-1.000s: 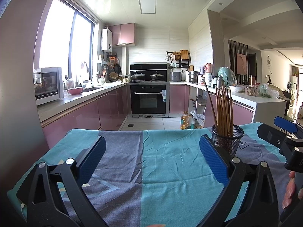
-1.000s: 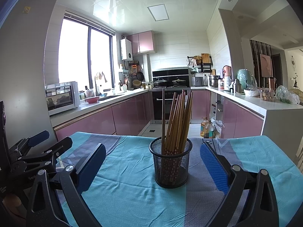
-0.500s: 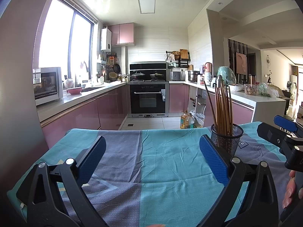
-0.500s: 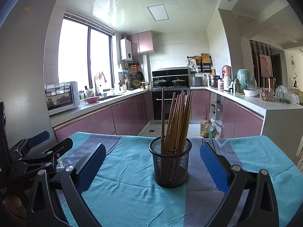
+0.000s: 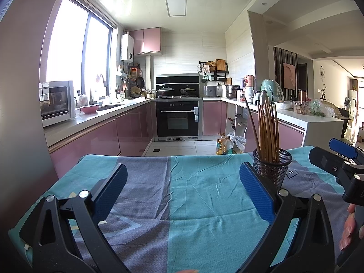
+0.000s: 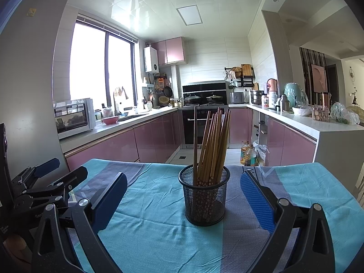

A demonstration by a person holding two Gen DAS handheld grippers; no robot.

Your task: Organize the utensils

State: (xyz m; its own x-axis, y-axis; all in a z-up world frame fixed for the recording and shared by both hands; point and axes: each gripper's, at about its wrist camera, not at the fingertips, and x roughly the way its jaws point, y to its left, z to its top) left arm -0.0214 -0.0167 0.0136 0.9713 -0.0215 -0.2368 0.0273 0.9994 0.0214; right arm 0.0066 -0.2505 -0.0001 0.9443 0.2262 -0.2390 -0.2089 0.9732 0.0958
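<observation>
A black mesh cup (image 6: 204,195) full of several wooden chopsticks (image 6: 212,143) stands upright on the teal and grey tablecloth (image 6: 154,225). My right gripper (image 6: 182,195) is open and empty, its blue pads either side of the cup and a little short of it. In the left wrist view the cup (image 5: 271,166) stands behind my right pad, to the right. My left gripper (image 5: 182,188) is open and empty over bare cloth (image 5: 182,204). The right gripper (image 5: 341,159) shows at that view's right edge; the left gripper (image 6: 43,182) shows at the right wrist view's left edge.
The table's far edge (image 5: 173,156) drops to the kitchen floor. Pink cabinets with a microwave (image 5: 56,102) run along the left, an oven (image 5: 178,119) stands at the back, and a cluttered counter (image 5: 302,116) runs on the right. Oil bottles (image 5: 224,145) stand on the floor.
Both grippers stay open and almost still. The view has shifted very slightly; the cup and chopsticks have not moved.
</observation>
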